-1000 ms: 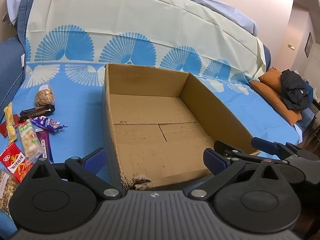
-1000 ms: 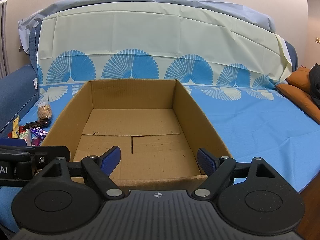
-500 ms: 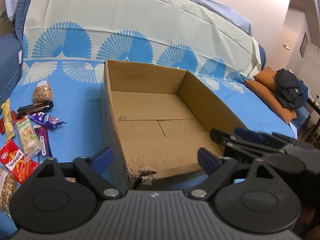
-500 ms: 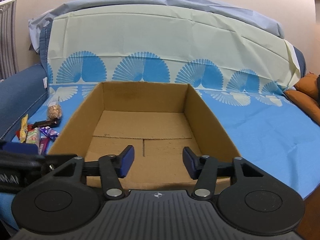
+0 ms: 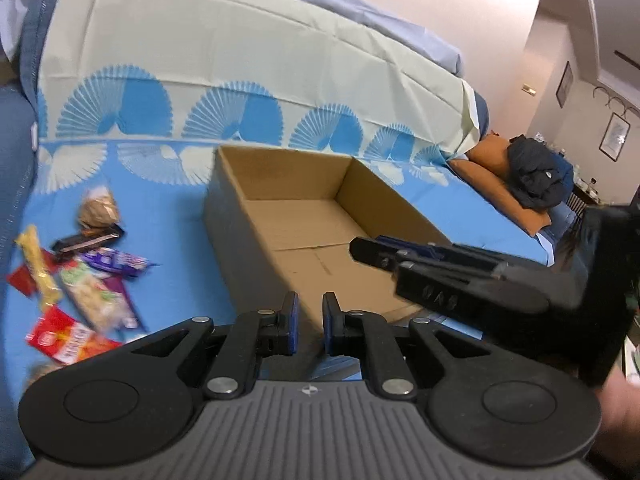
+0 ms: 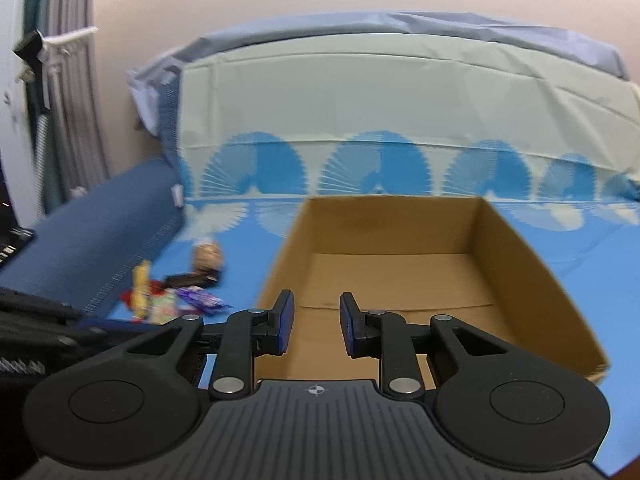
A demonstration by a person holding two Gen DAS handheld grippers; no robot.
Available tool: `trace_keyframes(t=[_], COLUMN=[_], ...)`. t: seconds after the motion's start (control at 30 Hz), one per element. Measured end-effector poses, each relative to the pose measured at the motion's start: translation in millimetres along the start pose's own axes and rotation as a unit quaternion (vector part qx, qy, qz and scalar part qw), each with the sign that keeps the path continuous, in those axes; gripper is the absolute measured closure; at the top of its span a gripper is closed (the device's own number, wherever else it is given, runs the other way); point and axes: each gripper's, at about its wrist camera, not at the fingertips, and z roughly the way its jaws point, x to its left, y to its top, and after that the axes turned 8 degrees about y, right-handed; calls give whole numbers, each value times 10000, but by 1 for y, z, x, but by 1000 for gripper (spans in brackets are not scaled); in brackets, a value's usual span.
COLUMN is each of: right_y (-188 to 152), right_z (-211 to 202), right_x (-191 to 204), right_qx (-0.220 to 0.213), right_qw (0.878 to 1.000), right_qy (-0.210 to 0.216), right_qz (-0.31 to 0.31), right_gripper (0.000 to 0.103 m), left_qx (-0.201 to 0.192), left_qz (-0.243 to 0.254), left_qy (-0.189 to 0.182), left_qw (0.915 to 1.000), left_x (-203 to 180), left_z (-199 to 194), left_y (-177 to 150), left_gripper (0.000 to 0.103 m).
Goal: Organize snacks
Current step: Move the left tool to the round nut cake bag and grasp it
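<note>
An empty open cardboard box (image 5: 224, 232) sits on the blue cloth; in the right wrist view the box (image 6: 400, 276) lies straight ahead. Several snack packets (image 5: 80, 280) lie loose left of it, among them a red packet (image 5: 64, 338), a purple wrapper (image 5: 116, 258) and a dark bar (image 5: 86, 240). My left gripper (image 5: 308, 320) hovers short of the box's near corner, its jaws closing to a narrow gap with nothing between them. My right gripper (image 6: 316, 320) hangs before the box's near edge, jaws also closing and empty; the right gripper (image 5: 360, 248) also shows from the side.
A fan-patterned sheet (image 5: 240, 60) covers the sofa back. An orange cushion (image 5: 492, 184) with a dark garment (image 5: 532, 176) lies at the far right. A blue armrest (image 6: 100, 224) borders the snacks (image 6: 172, 296) on the left. A hand (image 5: 620, 420) shows at the lower right.
Both grippers pulled back and up from the box, so it looks smaller now. Both pairs of jaws went from wide apart to a narrow gap.
</note>
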Motion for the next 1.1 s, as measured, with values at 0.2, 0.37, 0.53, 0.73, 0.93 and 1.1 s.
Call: trace_keyframes(t=[0.2, 0.37, 0.53, 0.73, 0.93, 1.1], right_y=[1, -14, -36, -71, -83, -91], right_z=[15, 36, 61, 98, 129, 141], right_x=[21, 52, 83, 106, 103, 93], right_qx=[72, 405, 908, 1585, 2001, 2220], right_qw=[9980, 9930, 9858, 9793, 9761, 9738], right_qy=[622, 1093, 1280, 737, 216, -72], right_qz=[86, -164, -597, -1023, -821, -499], right_gripper=[77, 77, 76, 69, 47, 45], left_qx=[-21, 17, 604, 854, 1147, 1294], left_qz=[-991, -2422, -3060, -3112, -2797, -2396], left_qy=[413, 1154, 1681, 2151, 2403, 2563], left_qw=[9942, 9633, 9351, 9217, 9224, 9274], left_x=[80, 136, 162, 170, 164, 155], left_z=[-14, -12, 6, 18, 37, 55], left_y=[-32, -51, -59, -60, -64, -62], left_gripper=[89, 61, 33, 14, 8, 1])
